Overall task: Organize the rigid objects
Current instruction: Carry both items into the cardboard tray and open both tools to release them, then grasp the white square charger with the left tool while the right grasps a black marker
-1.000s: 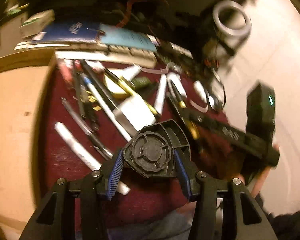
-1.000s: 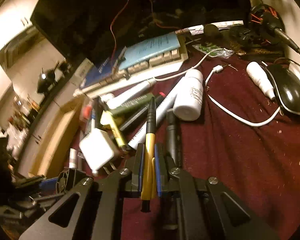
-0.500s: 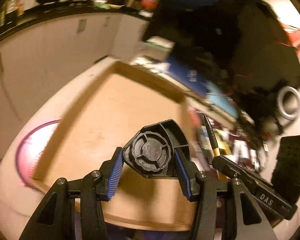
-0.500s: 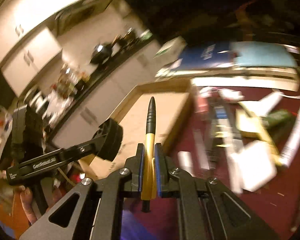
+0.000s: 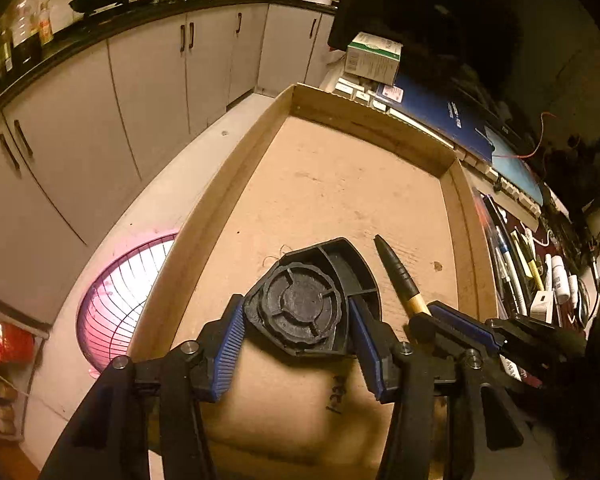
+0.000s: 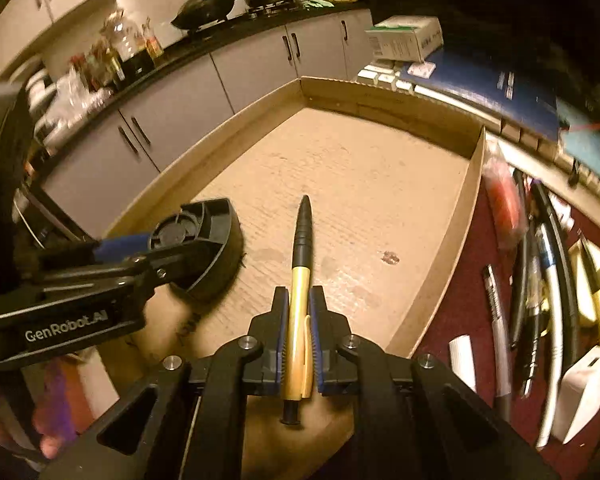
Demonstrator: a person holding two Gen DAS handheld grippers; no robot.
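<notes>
My left gripper [image 5: 296, 336] is shut on a black plastic fan-shaped part [image 5: 308, 300] and holds it over the near end of a shallow cardboard tray [image 5: 340, 184]. My right gripper [image 6: 299, 320] is shut on a yellow and black pen [image 6: 300, 276], also over the tray [image 6: 360, 168], just right of the left gripper. The pen [image 5: 398, 276] and right gripper [image 5: 452, 320] show in the left wrist view; the black part [image 6: 204, 236] and left gripper [image 6: 112, 256] show in the right wrist view.
Right of the tray, pens, markers and a white charger [image 6: 584, 384] lie in a pile on a maroon cloth [image 6: 452, 312]. Behind the tray are a keyboard, blue books [image 5: 452, 116] and a white box [image 5: 372, 58]. Kitchen cabinets [image 5: 140, 80] and a pink wire fan [image 5: 120, 296] lie to the left.
Both grippers swung left from the cluttered maroon cloth to above the cardboard tray, each still holding its object. They now sit side by side over the tray's near end.
</notes>
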